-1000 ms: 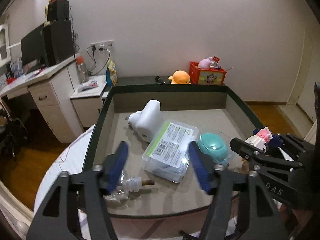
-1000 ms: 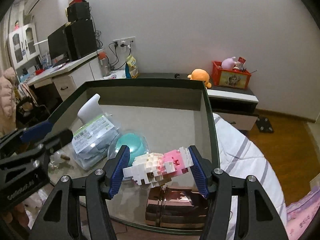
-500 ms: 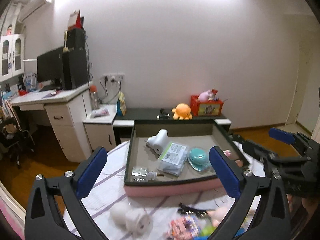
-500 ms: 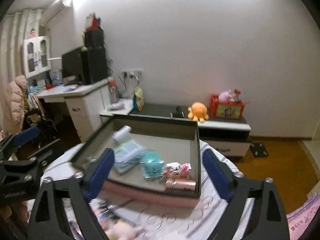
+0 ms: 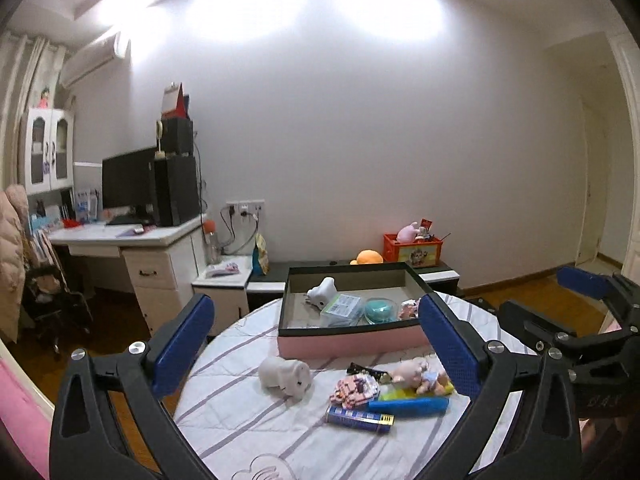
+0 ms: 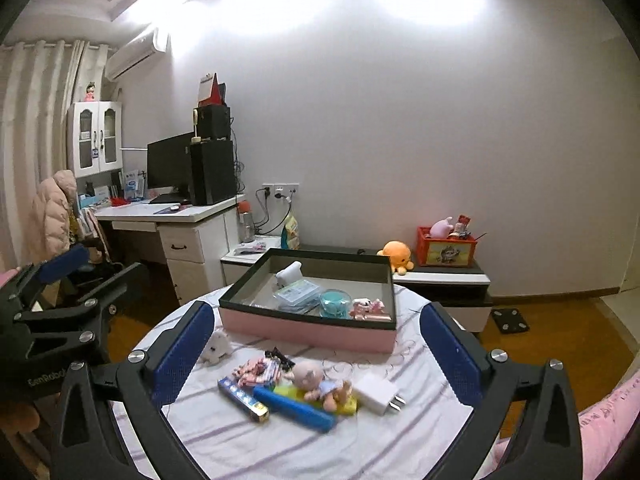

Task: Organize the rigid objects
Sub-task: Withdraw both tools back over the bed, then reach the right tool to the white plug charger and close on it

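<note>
Between us and the pink box (image 6: 306, 330), at twelve o'clock on the striped round surface (image 6: 248, 440), lie a white plush (image 5: 285, 374), a baby doll (image 6: 320, 384), a blue bar (image 6: 294, 404) and a white charger (image 6: 378, 394). A desk (image 6: 172, 216) stands at ten o'clock by the white wall. A second ago our left gripper (image 5: 316, 344) and right gripper (image 6: 316, 350) were over the box, the right clamping the brick toy (image 6: 366, 306); now that toy lies inside, our left fingers stand wide and the right are opening, nothing between them.
</note>
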A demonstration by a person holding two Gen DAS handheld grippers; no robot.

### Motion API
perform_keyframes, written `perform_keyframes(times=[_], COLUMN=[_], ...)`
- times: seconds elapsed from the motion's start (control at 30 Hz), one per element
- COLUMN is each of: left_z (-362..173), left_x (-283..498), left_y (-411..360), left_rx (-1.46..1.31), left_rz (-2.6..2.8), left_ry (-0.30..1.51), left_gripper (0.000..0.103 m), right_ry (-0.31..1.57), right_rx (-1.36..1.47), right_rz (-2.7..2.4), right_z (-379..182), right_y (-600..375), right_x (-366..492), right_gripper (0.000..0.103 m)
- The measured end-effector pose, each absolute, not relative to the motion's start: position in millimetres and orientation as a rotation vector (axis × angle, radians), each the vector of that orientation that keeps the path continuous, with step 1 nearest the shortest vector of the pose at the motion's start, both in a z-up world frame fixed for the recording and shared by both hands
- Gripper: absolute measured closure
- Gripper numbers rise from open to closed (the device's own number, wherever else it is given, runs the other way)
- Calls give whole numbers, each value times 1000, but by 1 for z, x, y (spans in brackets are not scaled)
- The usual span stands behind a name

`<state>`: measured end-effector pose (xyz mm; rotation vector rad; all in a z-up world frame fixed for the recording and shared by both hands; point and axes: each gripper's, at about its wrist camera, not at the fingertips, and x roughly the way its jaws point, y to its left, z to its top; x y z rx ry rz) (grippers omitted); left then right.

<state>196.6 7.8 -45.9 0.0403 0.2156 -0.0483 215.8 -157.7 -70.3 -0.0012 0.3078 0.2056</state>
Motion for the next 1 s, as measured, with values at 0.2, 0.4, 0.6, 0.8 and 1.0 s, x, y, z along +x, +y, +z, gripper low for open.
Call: perform_keyframes(times=[0.2,0.4,0.6,0.8,1.0], left_z=[-57,-75,-98,-129,-153], left_x=[164,162,174,202,232], left_y=[3,7,7,15,23], left_rx=[72,55,66,31,17], left_rz=[-13,-39,-42,-50,-26], left_ry=[193,244,313,441,538], left_gripper=[0,0,0,0,0], right_ry=[283,301,362,456,538], right_rx=[-25,-26,-18,10,22], right_rz=[177,176,190,170,122], right_z=[-80,-97,-121,-151,-177], right_y=[-154,-155,-153,-164,-184], right_x=[182,172,185,211,241], right_gripper=[0,0,0,0,0])
